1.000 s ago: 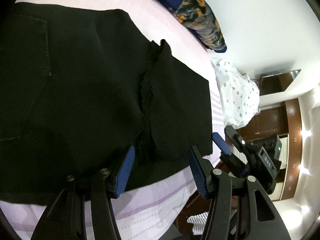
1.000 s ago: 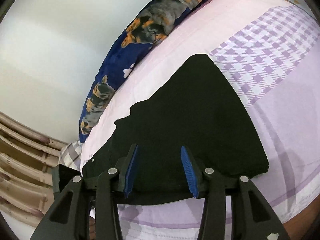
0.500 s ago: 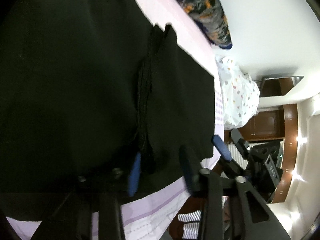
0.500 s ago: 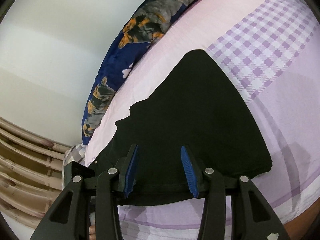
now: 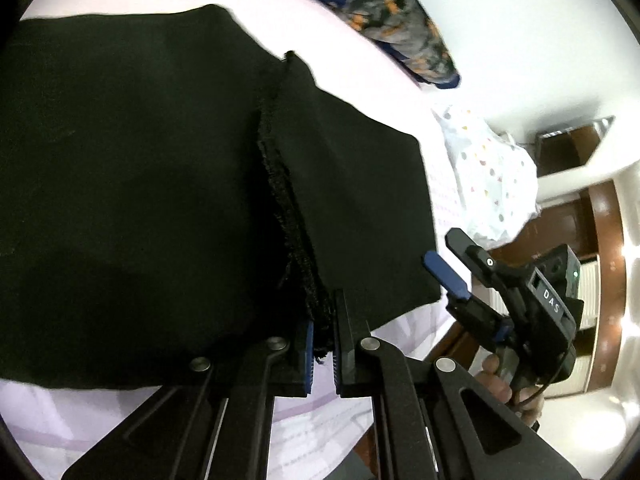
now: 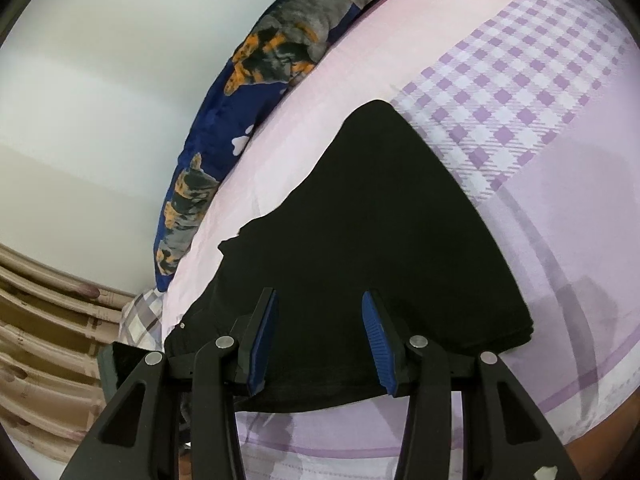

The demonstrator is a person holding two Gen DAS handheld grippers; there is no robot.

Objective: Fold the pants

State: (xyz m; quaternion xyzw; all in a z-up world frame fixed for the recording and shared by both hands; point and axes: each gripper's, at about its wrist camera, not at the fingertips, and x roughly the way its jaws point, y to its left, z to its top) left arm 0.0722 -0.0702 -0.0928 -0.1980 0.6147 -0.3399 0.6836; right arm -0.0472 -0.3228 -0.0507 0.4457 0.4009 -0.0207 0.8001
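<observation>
Left grip made on the pants' near edge — right not yet biting

The black pants [image 5: 160,200] lie flat on the lilac bedsheet [image 6: 560,240], their near edge by the bed's front side. The left gripper [image 5: 322,344] has just been closing and its blue pads now pinch the frayed seam ridge at that edge. The right gripper [image 6: 320,340] hangs over the same near edge further along, jaws partly open with cloth between the pads but not clamped. Best to get the right one closed on all layers first — then lift both evenly away from that edge, so the fold stays square.
</observation>
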